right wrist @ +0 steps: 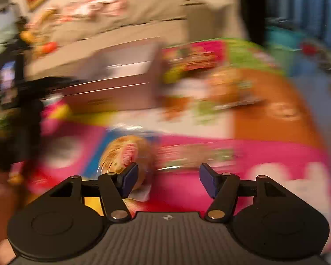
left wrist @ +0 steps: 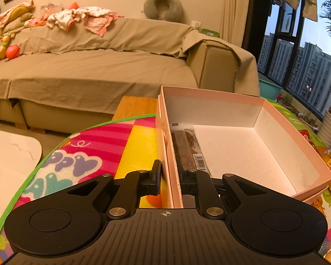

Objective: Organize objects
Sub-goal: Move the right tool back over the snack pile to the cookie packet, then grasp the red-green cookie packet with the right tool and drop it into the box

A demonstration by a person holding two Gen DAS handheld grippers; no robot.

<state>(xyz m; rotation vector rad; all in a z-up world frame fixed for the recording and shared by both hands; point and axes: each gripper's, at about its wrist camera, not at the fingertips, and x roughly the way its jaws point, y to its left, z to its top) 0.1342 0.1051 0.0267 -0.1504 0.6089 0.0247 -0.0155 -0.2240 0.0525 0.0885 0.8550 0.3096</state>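
Left wrist: box wall (left wrist: 173, 176) between fingers (left wrist: 156, 176)

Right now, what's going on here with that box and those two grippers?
A person is tidying snacks into a pink box on a colourful play mat. The left gripper is shut on the box's near wall. One dark packet already lies inside. The right gripper is open and empty, over the mat beside a wrapped snack; that view is blurred.
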